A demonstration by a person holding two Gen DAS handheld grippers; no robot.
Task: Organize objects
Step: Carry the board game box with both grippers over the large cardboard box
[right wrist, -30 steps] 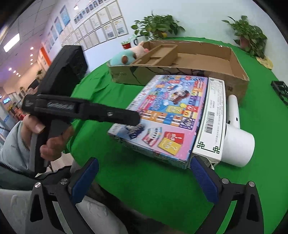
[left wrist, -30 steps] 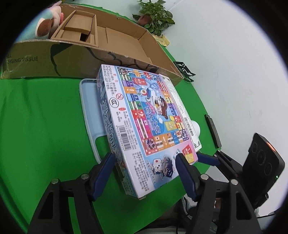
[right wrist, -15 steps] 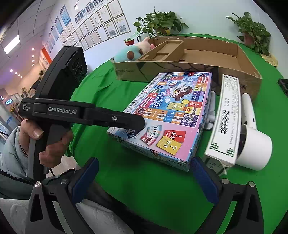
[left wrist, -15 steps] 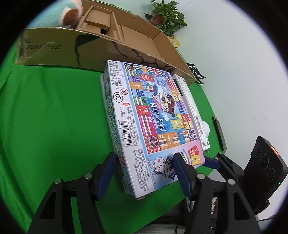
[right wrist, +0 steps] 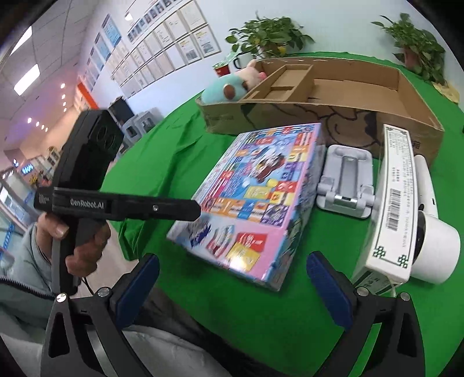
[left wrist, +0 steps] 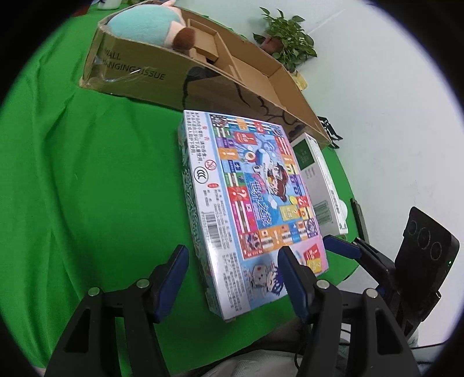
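A colourful board game box [left wrist: 255, 203] lies tilted on the green tablecloth [left wrist: 87, 188], in front of a long open cardboard box [left wrist: 255, 72]. My left gripper [left wrist: 232, 272] is shut on the game box's near edge, one finger against its patterned side and the other on its top face. In the right wrist view the left gripper [right wrist: 194, 210] reaches the game box [right wrist: 261, 197] from the left, held by a person's hand [right wrist: 75, 240]. My right gripper [right wrist: 232, 290] stands open just short of the box's near corner, with nothing between its fingers.
Right of the game box lie a grey phone stand [right wrist: 345, 179], a long white carton [right wrist: 395, 203] and a white round-headed appliance [right wrist: 435, 249]. A teal plush toy [left wrist: 145, 26] sits in the cardboard box's left end. Potted plants [right wrist: 266, 37] stand behind.
The game box has slid left in the left gripper's hold, off the grey stand, which now shows. A gap has opened between it and the white carton. The right gripper has barely moved.
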